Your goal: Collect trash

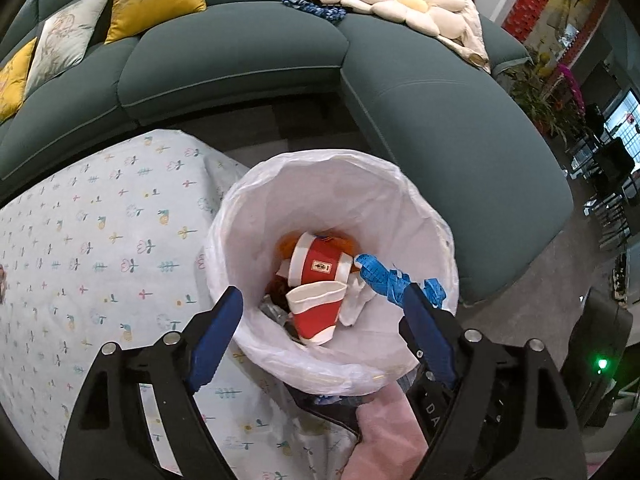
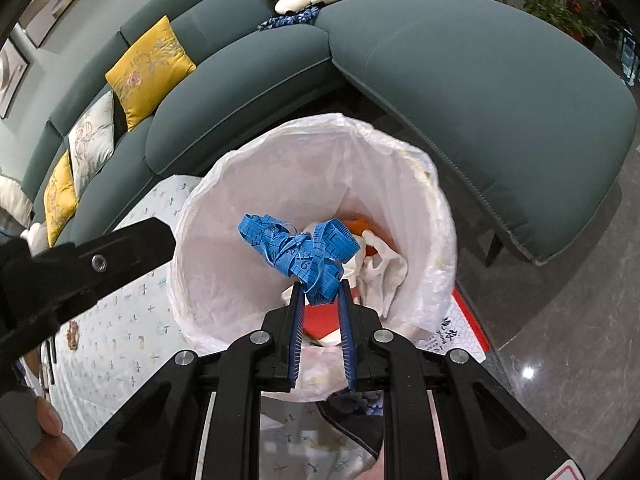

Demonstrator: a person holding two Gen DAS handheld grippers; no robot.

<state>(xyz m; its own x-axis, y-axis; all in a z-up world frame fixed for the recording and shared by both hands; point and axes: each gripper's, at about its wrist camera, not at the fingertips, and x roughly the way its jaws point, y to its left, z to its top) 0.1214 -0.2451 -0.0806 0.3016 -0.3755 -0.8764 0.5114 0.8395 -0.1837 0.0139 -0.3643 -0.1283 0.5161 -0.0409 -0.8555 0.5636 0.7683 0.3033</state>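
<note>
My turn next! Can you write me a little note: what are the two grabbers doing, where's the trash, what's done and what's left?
Left gripper: jaws open, nothing in them, over the lined trash bin.
Right gripper: jaws shut on the tangled blue tape measure, held above the bin's mouth.
In the bin: two red-and-white paper cups, crumpled white paper and something orange.
Done: that trash is in.
Left: probably open the right jaws so the tape drops in. The flowered tablecloth looks clear where visible.
</note>
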